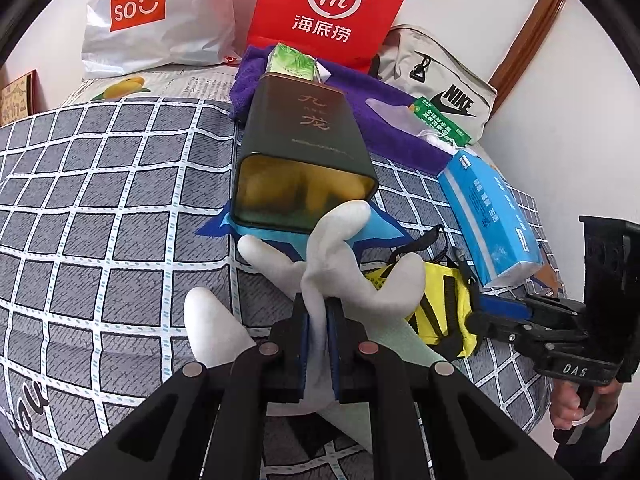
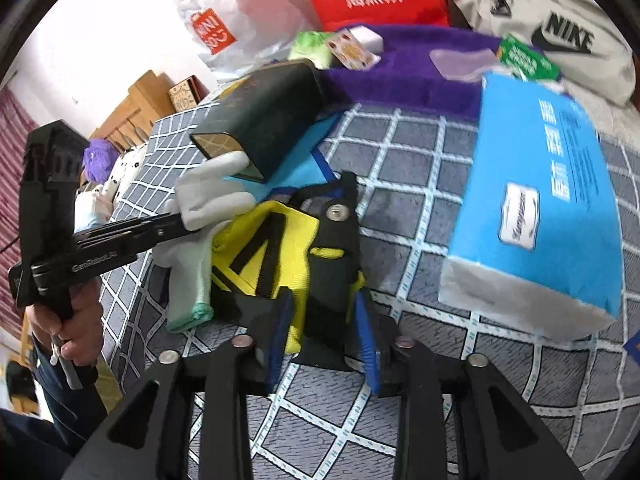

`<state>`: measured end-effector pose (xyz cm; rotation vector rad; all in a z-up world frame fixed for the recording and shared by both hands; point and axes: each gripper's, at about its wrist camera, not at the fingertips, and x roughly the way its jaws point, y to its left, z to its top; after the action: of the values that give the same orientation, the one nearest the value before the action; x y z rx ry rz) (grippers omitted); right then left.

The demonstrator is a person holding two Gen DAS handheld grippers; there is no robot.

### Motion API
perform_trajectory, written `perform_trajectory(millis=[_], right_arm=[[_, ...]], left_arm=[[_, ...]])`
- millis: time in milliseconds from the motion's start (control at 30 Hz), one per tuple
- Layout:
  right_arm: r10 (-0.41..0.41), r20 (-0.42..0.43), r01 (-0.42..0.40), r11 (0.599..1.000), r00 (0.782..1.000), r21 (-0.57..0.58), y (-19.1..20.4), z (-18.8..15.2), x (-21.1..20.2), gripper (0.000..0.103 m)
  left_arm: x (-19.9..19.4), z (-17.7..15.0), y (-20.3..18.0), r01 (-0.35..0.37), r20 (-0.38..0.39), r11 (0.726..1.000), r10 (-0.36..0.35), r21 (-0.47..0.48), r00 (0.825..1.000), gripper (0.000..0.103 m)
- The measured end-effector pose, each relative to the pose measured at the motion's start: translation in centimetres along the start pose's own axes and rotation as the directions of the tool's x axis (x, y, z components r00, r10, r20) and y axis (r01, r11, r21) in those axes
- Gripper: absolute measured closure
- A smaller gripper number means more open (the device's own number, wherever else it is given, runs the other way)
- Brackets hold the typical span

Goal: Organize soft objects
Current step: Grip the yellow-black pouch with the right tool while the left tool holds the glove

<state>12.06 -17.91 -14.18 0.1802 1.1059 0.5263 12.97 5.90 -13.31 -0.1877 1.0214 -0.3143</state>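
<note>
A white glove (image 1: 340, 256) lies on the checked bedcover (image 1: 100, 200), and my left gripper (image 1: 318, 308) is shut on its palm, fingers of the glove splaying out ahead. Beside it lies a yellow and black pouch (image 1: 440, 304) with a black strap. My right gripper (image 1: 478, 316) reaches that pouch from the right. In the right wrist view its blue pads (image 2: 282, 320) straddle the pouch (image 2: 276, 248) at its black end, jaws partly apart and not squeezing it. The glove (image 2: 208, 200) and left gripper (image 2: 180, 220) show at the left.
A dark tin (image 1: 304, 144) lies open-ended just beyond the glove, on a blue cloth (image 1: 380, 228). A blue tissue pack (image 1: 488, 216) sits right of the pouch. Behind are a purple towel (image 1: 384, 120), a red bag (image 1: 332, 8), a white shopping bag (image 1: 152, 16) and a grey bag (image 1: 440, 80).
</note>
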Motion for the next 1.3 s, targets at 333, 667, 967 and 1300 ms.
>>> perform_trajectory(millis=[333, 667, 967, 1300], right_arm=[[-0.005, 0.049, 0.007, 1.000, 0.999, -0.027, 0.7, -0.2, -0.5, 0.083], [0.000, 0.077, 0.001, 1.000, 0.997, -0.004, -0.1, -0.3, -2.0, 0.084], [0.010, 0.121, -0.008, 1.000, 0.993, -0.023, 0.1, -0.2, -4.3, 0.084], [0.006, 0.182, 0.001, 0.999, 0.983, -0.041, 0.3, 1.2, -7.2, 0.084]], left_arm=[[0.2, -0.1, -0.1, -0.010, -0.010, 1.000, 0.010, 0.005, 1.000, 0.094], [-0.7, 0.2, -0.5, 0.001, 0.020, 1.000, -0.002, 0.019, 1.000, 0.094], [-3.1, 1.0, -1.3, 0.045, 0.073, 0.999, -0.046, 0.019, 0.996, 0.094], [-6.5, 2.5, -3.7, 0.062, 0.137, 0.996, -0.071, 0.064, 0.988, 0.094]])
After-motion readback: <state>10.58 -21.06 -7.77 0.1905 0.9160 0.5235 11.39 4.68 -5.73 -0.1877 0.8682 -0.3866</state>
